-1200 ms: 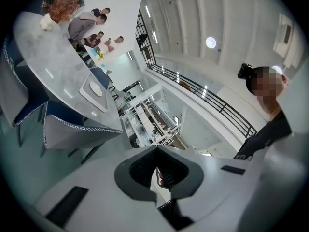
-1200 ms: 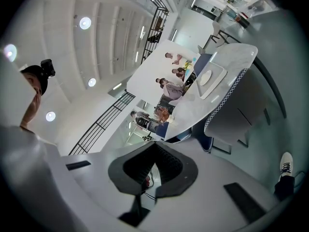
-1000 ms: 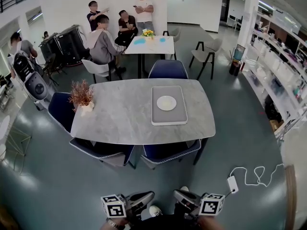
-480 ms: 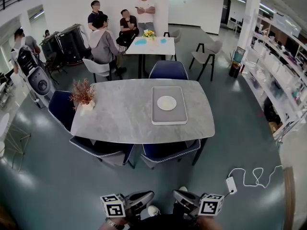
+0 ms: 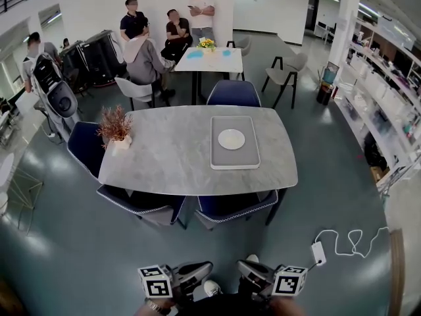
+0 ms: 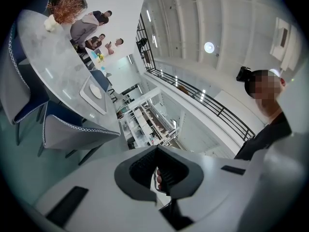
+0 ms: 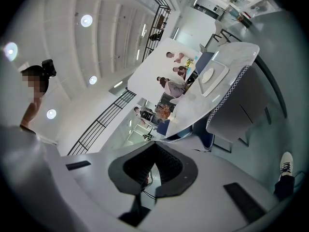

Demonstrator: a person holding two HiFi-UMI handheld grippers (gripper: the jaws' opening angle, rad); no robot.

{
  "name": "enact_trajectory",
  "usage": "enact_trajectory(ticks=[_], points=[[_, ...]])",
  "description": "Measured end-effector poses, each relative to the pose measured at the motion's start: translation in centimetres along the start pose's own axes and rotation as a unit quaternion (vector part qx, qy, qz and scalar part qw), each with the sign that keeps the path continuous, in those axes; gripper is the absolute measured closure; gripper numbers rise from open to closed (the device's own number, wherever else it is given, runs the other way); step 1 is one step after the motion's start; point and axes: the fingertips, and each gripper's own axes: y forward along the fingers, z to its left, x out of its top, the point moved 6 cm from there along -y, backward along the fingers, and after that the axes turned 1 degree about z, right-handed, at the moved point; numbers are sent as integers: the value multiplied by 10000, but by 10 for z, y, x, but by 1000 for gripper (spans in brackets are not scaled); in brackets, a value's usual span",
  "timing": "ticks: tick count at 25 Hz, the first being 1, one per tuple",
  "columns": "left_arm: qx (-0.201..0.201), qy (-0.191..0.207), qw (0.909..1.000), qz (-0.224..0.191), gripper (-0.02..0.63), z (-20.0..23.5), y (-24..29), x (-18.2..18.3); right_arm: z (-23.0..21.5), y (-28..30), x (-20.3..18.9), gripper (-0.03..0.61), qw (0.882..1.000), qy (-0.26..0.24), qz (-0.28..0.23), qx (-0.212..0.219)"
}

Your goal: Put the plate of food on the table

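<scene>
The plate [image 5: 231, 139] is found on a grey tray [image 5: 234, 161] towards the right end of the marble-topped table [image 5: 164, 163]. Whether food lies on the plate cannot be made out in any view. A pot of dried plant [image 5: 116, 128] is noted at the table's left end, well apart from the tray. Blue chairs [image 5: 235, 209] are tucked in around the table.

Both grippers are held low at the bottom edge of the head view, far from the table, with the left gripper [image 5: 197, 273] and the right gripper [image 5: 253, 272] turned towards each other. Their jaw state is not readable there. In the left gripper view the left gripper [image 6: 155, 150] is seen with jaws pressed together at the tips and nothing pinched. The right gripper view shows the same of the right gripper [image 7: 153, 146].

Only the head view shows a white cable [image 5: 342, 242] on the floor, shelving [image 5: 385, 91] at the right, and a second table [image 5: 209, 60] with people beside it. The gripper views alone show a balcony railing [image 6: 212, 110] and ceiling lights [image 7: 87, 20]. A shoe [image 7: 286, 165] is recorded in the right gripper view.
</scene>
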Motion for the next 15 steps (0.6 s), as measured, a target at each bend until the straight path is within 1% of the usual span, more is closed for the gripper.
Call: enact_trajectory(ticks=[7,15], points=[[65,-25,10000,-65,604,-1,-3,1,0,3,1,568,10000,9,91,34],[49,-25,10000,-29,604,-1,4,-1,-3,-2,4,568,10000,1,81,22]])
